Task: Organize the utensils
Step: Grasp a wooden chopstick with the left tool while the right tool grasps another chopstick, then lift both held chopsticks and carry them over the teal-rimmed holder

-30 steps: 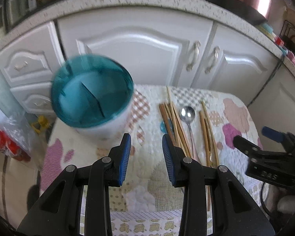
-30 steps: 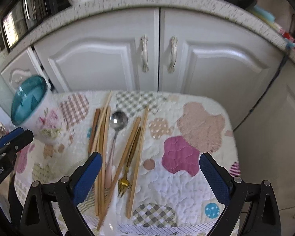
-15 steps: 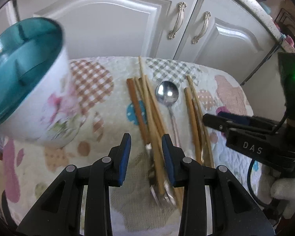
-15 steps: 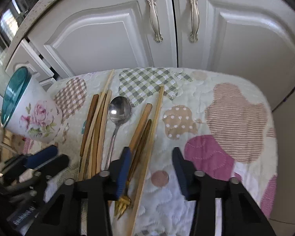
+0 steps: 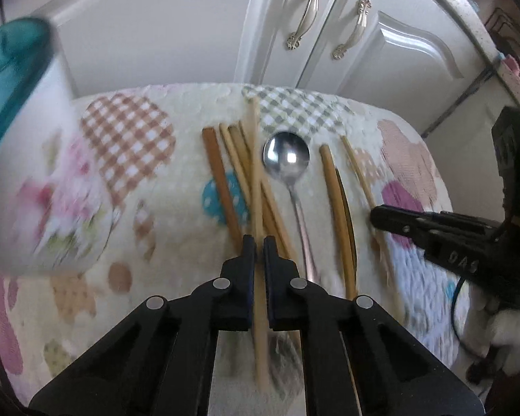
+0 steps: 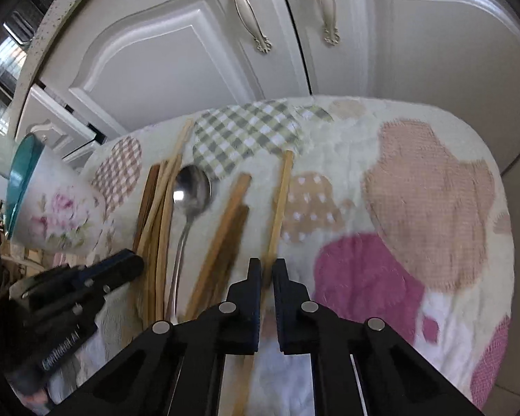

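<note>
Several wooden chopsticks and a metal spoon (image 5: 287, 159) lie side by side on a patchwork quilted cloth (image 5: 149, 208). My left gripper (image 5: 259, 242) is shut on a pale chopstick (image 5: 256, 187) in the left bunch. My right gripper (image 6: 266, 266) is shut on the rightmost pale chopstick (image 6: 280, 201). The spoon also shows in the right wrist view (image 6: 190, 190). A floral cup with a teal inside (image 6: 48, 204) stands at the left; it also shows in the left wrist view (image 5: 27, 173). Each gripper shows in the other's view, the right one (image 5: 443, 242) and the left one (image 6: 86, 277).
White cabinet doors with ornate handles (image 6: 249, 14) stand right behind the cloth-covered surface. A speckled counter edge (image 6: 45, 31) runs above them. A brown chopstick pair (image 6: 225, 228) lies between the spoon and the right gripper.
Both grippers moved down and forward onto the utensils and closed from open, the left on a chopstick in the left bunch, the right on the rightmost chopstick.
</note>
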The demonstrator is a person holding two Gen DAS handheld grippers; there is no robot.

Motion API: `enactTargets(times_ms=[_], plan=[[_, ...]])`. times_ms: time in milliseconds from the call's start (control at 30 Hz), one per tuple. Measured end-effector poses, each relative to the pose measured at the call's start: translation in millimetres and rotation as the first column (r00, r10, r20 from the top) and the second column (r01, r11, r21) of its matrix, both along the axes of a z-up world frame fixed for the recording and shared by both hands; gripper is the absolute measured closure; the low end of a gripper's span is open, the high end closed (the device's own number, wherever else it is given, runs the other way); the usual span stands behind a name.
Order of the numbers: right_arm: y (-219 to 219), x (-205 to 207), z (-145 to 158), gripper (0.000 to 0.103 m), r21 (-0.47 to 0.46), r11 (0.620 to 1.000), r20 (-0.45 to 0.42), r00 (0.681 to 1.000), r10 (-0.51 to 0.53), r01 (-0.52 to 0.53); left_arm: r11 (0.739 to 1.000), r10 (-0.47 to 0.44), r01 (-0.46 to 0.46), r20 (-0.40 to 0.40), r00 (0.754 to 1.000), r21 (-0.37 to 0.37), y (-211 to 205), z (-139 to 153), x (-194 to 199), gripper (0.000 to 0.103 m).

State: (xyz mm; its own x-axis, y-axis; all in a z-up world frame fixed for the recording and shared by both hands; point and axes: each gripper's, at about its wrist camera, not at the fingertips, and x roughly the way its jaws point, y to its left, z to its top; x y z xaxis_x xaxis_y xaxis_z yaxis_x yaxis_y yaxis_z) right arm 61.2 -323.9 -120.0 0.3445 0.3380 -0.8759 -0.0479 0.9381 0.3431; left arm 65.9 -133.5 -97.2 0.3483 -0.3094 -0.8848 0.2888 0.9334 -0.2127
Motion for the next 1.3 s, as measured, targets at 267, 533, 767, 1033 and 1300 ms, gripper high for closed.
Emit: enactTargets(times_ms=[267,533,767,1033,1300], plan=[[-8.6,-50.2,0.1,0.098,0.005,0.999,-0.038,0.999,0.035,-0.035,0.999,-0.050,0.050,-0.049,0.998,0.003,40.1,4.8,-58.5,0.099],[-2.7,-59.2,-1.1,0.096,-0.033,0.998,-0.063,0.996,0.057,-0.060,0.994,-0.070,0.076,-0.079,0.994,0.072,56.0,-3.6,-81.7,0.098],[5.5,-24.5,-3.7,0.096,-0.084,0.994,-0.069,0.996,0.063,-0.069,0.996,-0.044,0.044,-0.003,0.999,0.073,34.2,2.8,-41.3,0.085],[9.0,-2.6,-4.8,0.098,-0.070,0.993,-0.051,0.994,0.094,-0.098,0.979,-0.035,0.033,0.006,0.999,0.203,11.1,-12.6,-8.4,0.085],[-3.9,-15.9,42.0,0.098,-0.004,0.997,0.046,0.996,0.072,-0.072,0.998,-0.053,0.053,0.006,0.999,-0.044,47.2,38.8,-24.7,0.099]])
